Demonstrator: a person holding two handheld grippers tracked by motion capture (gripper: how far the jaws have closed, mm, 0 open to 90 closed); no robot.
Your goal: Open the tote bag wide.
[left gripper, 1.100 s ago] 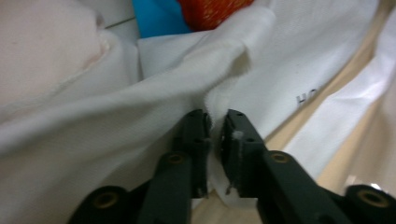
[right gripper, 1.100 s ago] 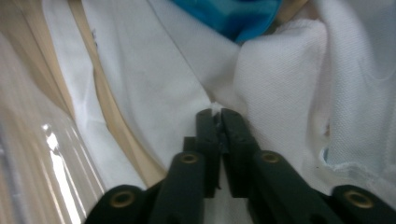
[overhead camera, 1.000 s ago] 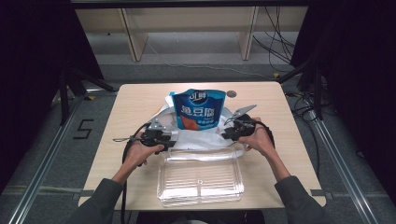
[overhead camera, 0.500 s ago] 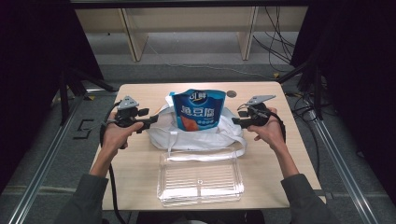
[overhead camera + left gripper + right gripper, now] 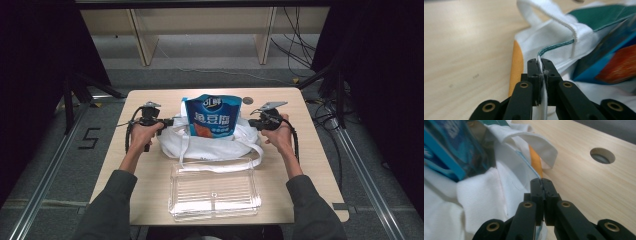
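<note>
1. Left gripper, at centre left of the high view, is pinching the left edge of the white bag; in the left gripper view its jaws are pressed together on a fold of white cloth with a teal seam.
2. Right gripper, at centre right of the high view, is pinching the bag's right edge; in the right gripper view its jaws are pressed together on the white cloth.
3. A pale wooden table fills the middle of the high view, with a small round hole near its far edge, also seen at upper right of the right gripper view.
4. Around the table lie grey floor, metal rails at lower left and lower right, dark curtains at both sides, and cables at upper right.
5. The bag lies at the table's centre, stretched between the two grippers, its white strap looping toward the bottom of the frame.
6. A blue packet with white lettering stands upright in the bag.
7. A clear plastic tray sits just below the bag, at lower centre.
</note>
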